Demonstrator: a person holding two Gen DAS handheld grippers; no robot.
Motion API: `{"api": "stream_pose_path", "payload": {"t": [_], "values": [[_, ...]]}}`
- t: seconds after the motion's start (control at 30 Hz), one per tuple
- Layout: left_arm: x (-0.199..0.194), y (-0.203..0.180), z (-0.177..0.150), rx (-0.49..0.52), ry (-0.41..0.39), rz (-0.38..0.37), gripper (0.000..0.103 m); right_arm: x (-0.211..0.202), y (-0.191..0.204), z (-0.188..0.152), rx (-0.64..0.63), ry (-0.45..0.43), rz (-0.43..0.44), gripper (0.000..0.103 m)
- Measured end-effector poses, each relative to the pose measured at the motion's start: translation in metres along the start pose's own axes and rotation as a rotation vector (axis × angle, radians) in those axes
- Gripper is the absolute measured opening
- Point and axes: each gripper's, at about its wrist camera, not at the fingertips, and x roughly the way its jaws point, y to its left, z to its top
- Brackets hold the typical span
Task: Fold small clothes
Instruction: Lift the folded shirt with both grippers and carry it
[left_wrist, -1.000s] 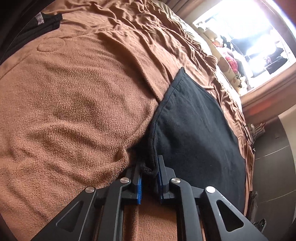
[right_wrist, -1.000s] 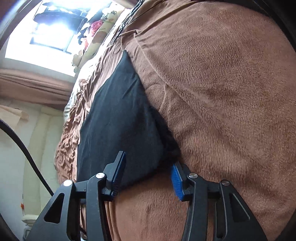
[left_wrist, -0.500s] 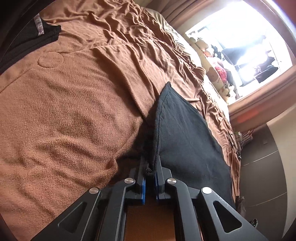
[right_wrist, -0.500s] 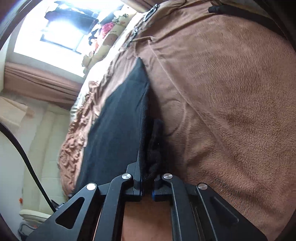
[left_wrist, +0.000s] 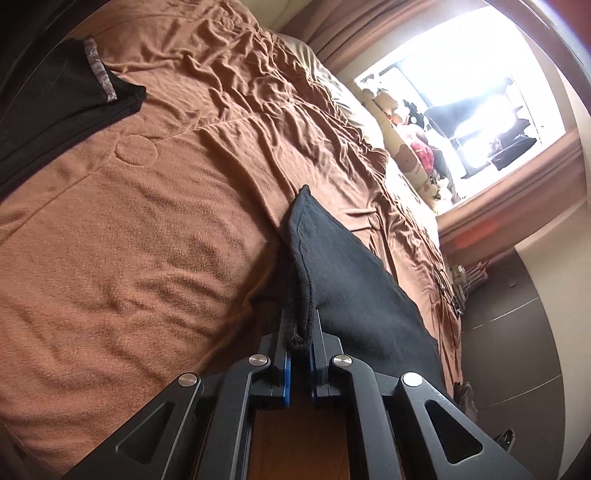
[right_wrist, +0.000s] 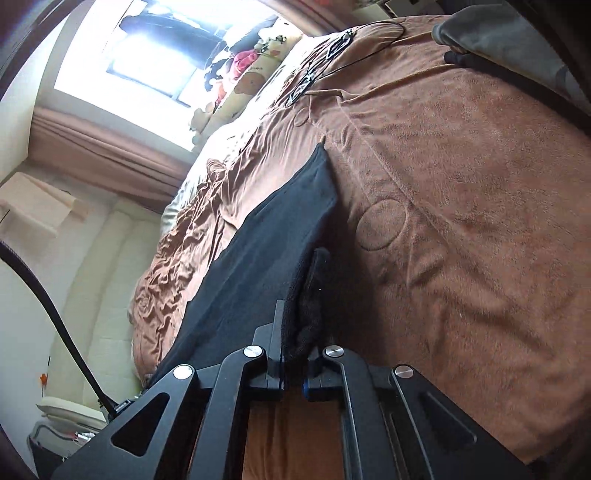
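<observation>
open brown blanket (left_wrist: 147, 240) left of the black garment (left_wrist: 351, 280), folded dark clothing (left_wrist: 55, 110) at far corner

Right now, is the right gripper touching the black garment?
Touching. The right wrist view shows the right gripper shut on a bunched corner of the black garment.

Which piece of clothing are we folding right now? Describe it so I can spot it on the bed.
Start from the brown fleece blanket covering the bed. The dark navy garment lies spread on its window-side half, one hemmed edge pinched in both the left gripper and the right gripper. It is plain, unlike the black garment with a patterned band at the bed's far edge.
</observation>
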Motion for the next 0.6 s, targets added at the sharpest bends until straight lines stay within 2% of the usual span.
{"api": "stream_pose_path", "payload": {"t": [0.23, 0.6], "values": [[-0.035, 0.015, -0.02, -0.023, -0.006, -0.032, 0.006, -0.022, 0.004, -0.022, 0.018, -0.011, -0.008, 0.002], [-0.066, 0.041, -0.054, -0.054, 0.01, -0.06, 0.006, -0.055, -0.014, -0.054, 0.023, -0.018, -0.023, 0.002]]}}
